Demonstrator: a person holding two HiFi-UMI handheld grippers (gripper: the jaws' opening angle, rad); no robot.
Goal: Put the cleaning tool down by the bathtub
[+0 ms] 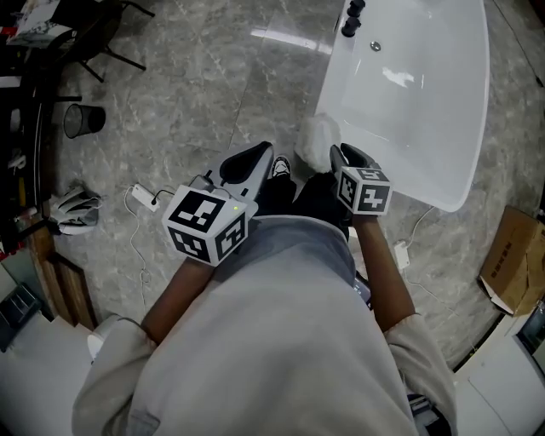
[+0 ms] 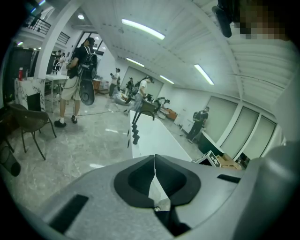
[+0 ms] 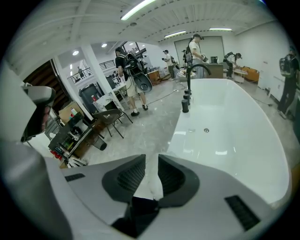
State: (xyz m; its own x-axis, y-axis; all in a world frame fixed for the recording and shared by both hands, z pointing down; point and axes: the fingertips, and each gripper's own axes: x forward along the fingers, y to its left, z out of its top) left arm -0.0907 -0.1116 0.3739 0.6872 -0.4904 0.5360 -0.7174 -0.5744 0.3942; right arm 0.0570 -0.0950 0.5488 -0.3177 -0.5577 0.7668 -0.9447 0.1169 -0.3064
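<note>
The cleaning tool (image 1: 316, 141), a white fluffy head, rests on the grey floor against the near left side of the white bathtub (image 1: 443, 102). My right gripper (image 1: 347, 155) hovers just right of it, over the tub's rim. Its jaws stand apart with a narrow gap, and only pale floor shows between them in the right gripper view (image 3: 152, 157). My left gripper (image 1: 255, 155) hangs to the tool's left, above the floor. In the left gripper view (image 2: 154, 157) its jaw tips touch with nothing held. The tool's handle is not visible.
A black faucet (image 1: 352, 17) stands at the tub's far end. A mesh bin (image 1: 83, 119), a power strip with cable (image 1: 142, 197) and shoes (image 1: 75, 213) lie to the left. A cardboard box (image 1: 515, 260) sits to the right. People stand far across the room (image 2: 75, 84).
</note>
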